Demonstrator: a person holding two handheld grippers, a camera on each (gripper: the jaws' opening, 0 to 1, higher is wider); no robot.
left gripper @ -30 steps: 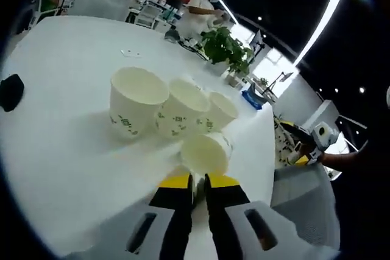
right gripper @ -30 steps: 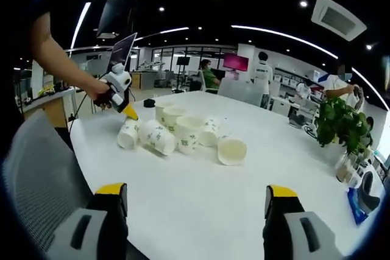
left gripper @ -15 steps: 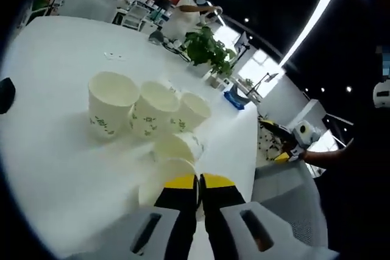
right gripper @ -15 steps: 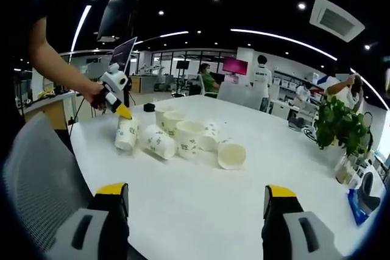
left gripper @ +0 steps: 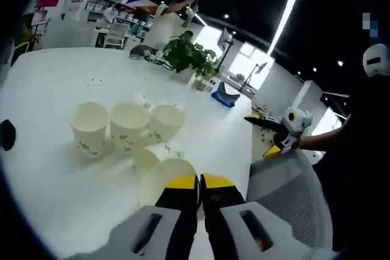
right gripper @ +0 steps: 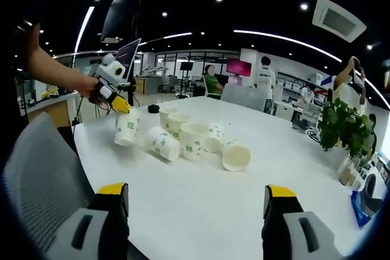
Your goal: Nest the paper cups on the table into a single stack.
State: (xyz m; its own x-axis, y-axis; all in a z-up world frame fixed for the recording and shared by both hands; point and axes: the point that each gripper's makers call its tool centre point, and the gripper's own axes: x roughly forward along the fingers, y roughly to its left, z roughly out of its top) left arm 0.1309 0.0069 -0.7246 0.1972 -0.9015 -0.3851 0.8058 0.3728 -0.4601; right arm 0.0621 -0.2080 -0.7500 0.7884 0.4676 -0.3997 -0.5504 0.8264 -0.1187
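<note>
green cup print [left gripper: 125, 140] – blurred, nothing legible

Three upright cups [left gripper: 125, 127] are ranged in a row at centre left on the table [left gripper: 55, 77]. A tipped cup [left gripper: 148, 156] is lodged below them, a potted plant [left gripper: 184, 55] above.

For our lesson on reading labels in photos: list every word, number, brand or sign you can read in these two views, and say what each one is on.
No text can be read.
Paper cups: green print, too blurred to read.
Held cup in the left tool: green marks, unreadable.
Wall screen: pink, no legible words.
</note>
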